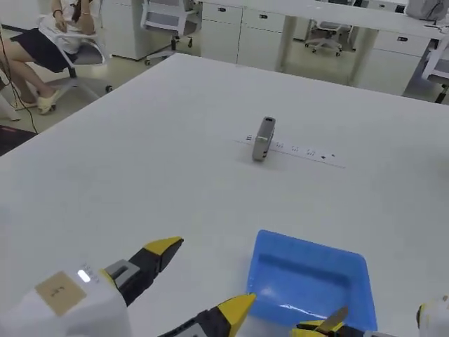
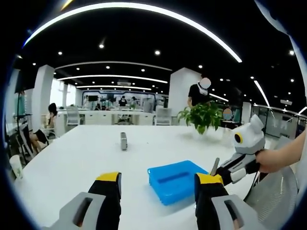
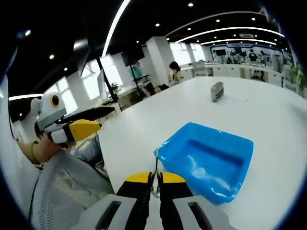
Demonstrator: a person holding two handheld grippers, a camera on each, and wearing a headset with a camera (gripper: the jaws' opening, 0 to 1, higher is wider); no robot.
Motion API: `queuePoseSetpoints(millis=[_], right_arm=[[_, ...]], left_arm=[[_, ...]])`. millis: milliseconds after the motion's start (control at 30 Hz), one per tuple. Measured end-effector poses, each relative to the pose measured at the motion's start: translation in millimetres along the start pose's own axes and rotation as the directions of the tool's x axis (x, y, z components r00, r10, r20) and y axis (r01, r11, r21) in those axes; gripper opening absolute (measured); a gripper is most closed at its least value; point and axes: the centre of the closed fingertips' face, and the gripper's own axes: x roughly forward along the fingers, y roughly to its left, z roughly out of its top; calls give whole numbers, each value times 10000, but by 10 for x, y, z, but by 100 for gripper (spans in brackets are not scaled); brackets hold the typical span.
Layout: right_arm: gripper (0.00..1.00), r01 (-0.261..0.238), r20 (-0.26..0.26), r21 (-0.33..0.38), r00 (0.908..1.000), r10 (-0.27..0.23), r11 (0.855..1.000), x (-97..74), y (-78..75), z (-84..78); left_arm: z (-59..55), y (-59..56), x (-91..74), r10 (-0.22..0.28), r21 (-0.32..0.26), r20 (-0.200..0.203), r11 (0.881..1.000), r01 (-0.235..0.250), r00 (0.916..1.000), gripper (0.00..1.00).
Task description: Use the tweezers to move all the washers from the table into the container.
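Several small washers (image 1: 295,149) lie in a row on the white table (image 1: 140,168), to the right of a grey block (image 1: 264,138). The blue container (image 1: 309,281) sits near the front edge and looks empty; it is also in the left gripper view (image 2: 175,179) and the right gripper view (image 3: 206,155). My right gripper (image 3: 156,178) is shut on thin metal tweezers (image 3: 157,165), whose tips reach the container's near corner. It hovers at the container's front edge (image 1: 330,324). My left gripper (image 1: 200,277) stands open to the left of the container, with nothing between its jaws (image 2: 158,179).
The grey block stands upright mid-table (image 2: 123,141) (image 3: 217,90). A person sits on a chair (image 1: 77,42) at the far left, beyond the table's edge. White cabinets (image 1: 252,35) and office chairs line the back. A potted plant (image 2: 204,116) stands far off.
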Motion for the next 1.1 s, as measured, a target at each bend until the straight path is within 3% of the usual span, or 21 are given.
queuePoseSetpoints(millis=[500,867,1100], right_arm=[[2,1149,713,-254,9911,-1129,9931,-310,-321,399],[2,1843,509,-213,9818,-1830,9826,-271,-693,430],[2,2120,336,-35,9767,-2117,9773,-202,-904,431]], left_arm=[[12,35,-6,252,216,42,9994,-253,9997,72],[33,36,-12,233,237,160,9994,-237,9996,75],[19,-63,7,-276,368,74,9989,274,9996,78]])
